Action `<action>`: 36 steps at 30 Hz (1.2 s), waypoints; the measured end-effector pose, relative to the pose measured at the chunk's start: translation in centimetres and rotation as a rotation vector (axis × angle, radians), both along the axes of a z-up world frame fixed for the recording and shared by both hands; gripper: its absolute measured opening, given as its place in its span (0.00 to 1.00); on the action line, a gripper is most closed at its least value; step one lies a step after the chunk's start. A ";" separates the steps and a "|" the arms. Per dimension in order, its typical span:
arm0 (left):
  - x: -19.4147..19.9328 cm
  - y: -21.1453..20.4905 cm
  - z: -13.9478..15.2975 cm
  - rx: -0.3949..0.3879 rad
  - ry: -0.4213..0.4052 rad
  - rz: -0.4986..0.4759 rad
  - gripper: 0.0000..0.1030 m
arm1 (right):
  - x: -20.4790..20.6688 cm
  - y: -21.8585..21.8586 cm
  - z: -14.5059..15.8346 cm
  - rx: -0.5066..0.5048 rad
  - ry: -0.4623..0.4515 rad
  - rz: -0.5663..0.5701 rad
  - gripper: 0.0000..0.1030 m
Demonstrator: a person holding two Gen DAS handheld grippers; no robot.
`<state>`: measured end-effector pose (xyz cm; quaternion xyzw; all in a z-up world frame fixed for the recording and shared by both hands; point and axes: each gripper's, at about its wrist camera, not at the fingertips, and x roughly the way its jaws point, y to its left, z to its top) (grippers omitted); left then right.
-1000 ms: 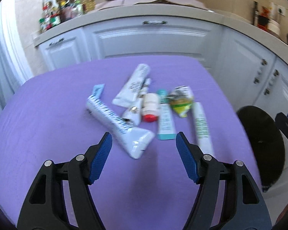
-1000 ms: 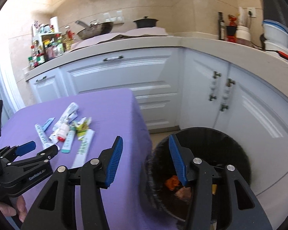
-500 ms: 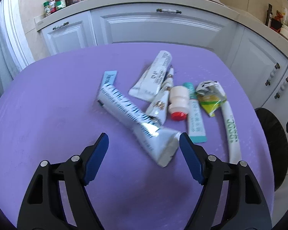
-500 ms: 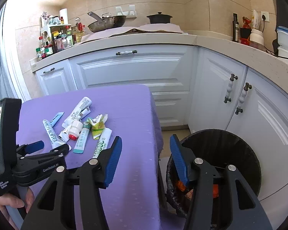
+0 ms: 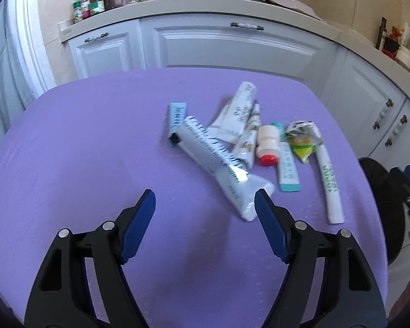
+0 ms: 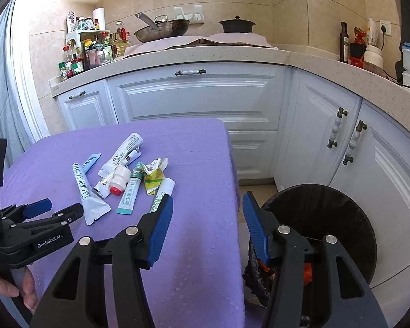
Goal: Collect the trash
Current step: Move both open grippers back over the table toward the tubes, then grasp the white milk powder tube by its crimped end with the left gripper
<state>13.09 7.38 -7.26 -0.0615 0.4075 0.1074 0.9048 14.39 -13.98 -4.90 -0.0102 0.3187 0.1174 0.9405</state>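
Observation:
A pile of trash lies on the purple table [image 5: 82, 164]: a long white tube with black stripes [image 5: 216, 161], a white tube [image 5: 237, 112], a small bottle with a red cap [image 5: 266, 147], a teal tube [image 5: 287, 166], a yellow-green wrapper [image 5: 303, 142], a white-and-green tube [image 5: 329, 183] and a blue sachet [image 5: 176, 114]. My left gripper [image 5: 205, 195] hovers open just short of the striped tube's crimped end, which lies by its right finger. My right gripper [image 6: 207, 199] is open and empty over the table's right edge, beside the black bin [image 6: 328, 213].
White kitchen cabinets [image 6: 194, 98] and a counter with jars, a pan and a pot stand behind the table. The bin holds orange scraps [image 6: 307, 269]. A person's hand [image 6: 13, 287] holds the left gripper [image 6: 60, 207] at the table's near left.
The left gripper has come nearer the pile and shifted left, so the trash now sits to the right of its jaws. The right gripper has swung from over the bin toward the table.

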 end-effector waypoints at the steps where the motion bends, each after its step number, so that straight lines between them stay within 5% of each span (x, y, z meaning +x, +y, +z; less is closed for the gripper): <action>1: 0.3 -0.3 0.0 -0.006 0.000 -0.003 0.72 | 0.0 0.0 0.0 -0.001 0.000 0.000 0.51; 12: 3.3 -0.4 -2.0 -0.019 0.067 0.022 0.76 | 0.5 -0.5 -0.1 0.011 0.007 -0.006 0.52; 22: 0.6 0.4 -1.6 0.008 0.041 -0.039 0.31 | 0.4 0.6 -0.6 0.007 0.023 0.030 0.53; 28: -0.7 1.0 -1.5 0.004 0.034 -0.062 0.12 | 0.0 2.0 -0.7 -0.008 0.032 0.054 0.53; 36: -2.2 2.8 -1.1 -0.034 0.037 -0.038 0.11 | -0.2 2.7 -0.6 -0.022 0.030 0.059 0.53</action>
